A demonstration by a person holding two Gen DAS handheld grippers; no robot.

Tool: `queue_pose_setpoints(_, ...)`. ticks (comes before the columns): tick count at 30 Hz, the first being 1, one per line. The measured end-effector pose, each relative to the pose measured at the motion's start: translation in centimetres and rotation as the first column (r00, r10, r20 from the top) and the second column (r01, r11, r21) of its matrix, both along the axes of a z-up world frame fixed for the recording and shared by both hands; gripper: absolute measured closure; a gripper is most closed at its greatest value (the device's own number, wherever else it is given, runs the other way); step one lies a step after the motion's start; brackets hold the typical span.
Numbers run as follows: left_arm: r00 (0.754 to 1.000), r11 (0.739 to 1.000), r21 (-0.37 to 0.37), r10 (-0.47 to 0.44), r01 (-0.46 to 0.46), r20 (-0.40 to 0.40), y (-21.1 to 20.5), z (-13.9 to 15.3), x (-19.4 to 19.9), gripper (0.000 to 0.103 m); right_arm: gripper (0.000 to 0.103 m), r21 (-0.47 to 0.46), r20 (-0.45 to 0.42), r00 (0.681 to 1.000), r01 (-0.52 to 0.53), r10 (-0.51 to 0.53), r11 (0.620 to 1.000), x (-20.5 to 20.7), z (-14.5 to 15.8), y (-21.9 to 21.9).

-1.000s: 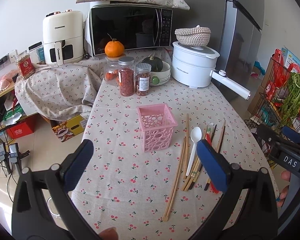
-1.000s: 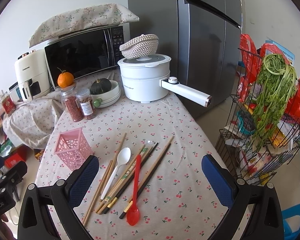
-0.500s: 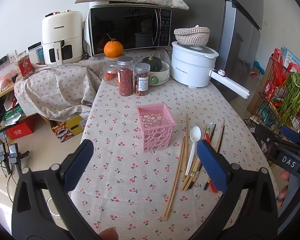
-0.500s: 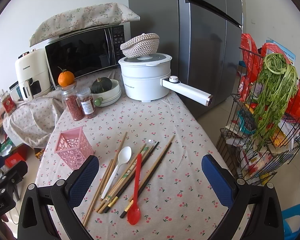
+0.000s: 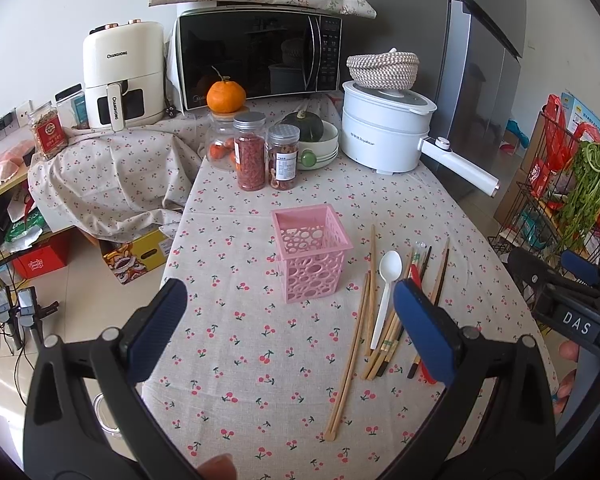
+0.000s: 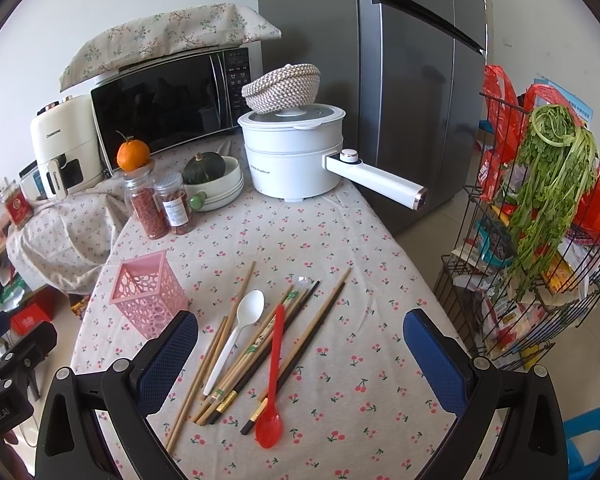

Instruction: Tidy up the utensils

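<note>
A pink perforated utensil holder stands upright and empty on the cherry-print tablecloth; it also shows in the right wrist view. To its right lie a white spoon, a red spoon and several wooden and dark chopsticks. My left gripper is open and empty, hovering above the table in front of the holder. My right gripper is open and empty, hovering above the near ends of the utensils; its body shows in the left wrist view.
At the back stand two spice jars, a bowl with a squash, a white electric pot with a long handle, a microwave and an air fryer. A wire rack with greens stands right of the table.
Both grippers stay open and almost still. The views have shifted only slightly.
</note>
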State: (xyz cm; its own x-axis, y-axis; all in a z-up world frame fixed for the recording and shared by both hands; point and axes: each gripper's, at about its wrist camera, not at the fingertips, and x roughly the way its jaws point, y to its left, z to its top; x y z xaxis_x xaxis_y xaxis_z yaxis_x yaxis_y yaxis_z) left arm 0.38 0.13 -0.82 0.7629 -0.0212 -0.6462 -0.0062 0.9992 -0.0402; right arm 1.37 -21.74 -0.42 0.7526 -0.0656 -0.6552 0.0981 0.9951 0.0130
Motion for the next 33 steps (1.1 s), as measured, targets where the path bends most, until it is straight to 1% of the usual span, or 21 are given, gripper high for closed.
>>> queue_pose_setpoints(10, 1.000, 1.000, 0.009, -0.004, 0.004, 0.000, -0.3, -0.1, 0.0, 0.000, 0.000, 0.001, -0.001, 1.000, 0.000, 0.000, 1.000, 0.1, 0.1, 0.0)
queue_pose_setpoints(20, 1.000, 1.000, 0.009, -0.001, 0.001, 0.002, -0.3, -0.1, 0.0, 0.000, 0.000, 0.004, -0.012, 1.000, -0.005, 0.005, 1.000, -0.2, -0.5, 0.4)
queue_pose_setpoints(27, 1.000, 1.000, 0.010, 0.004, -0.004, 0.020, 0.0, 0.1, 0.0, 0.000, 0.000, 0.001, -0.020, 1.000, -0.003, 0.003, 1.000, 0.1, -0.5, 0.1)
queue_pose_setpoints(30, 1.000, 1.000, -0.006, -0.012, 0.012, 0.001, 0.1, -0.1, 0.2, 0.000, 0.000, -0.001, -0.032, 0.999, -0.004, 0.004, 1.000, 0.4, -0.5, -0.2)
queue_pose_setpoints(33, 0.997, 0.997, -0.050, -0.054, 0.051, -0.058, 0.2, -0.9, 1.0, 0.000, 0.000, 0.022, -0.059, 0.998, -0.009, 0.010, 1.000, 0.9, -0.8, -0.7)
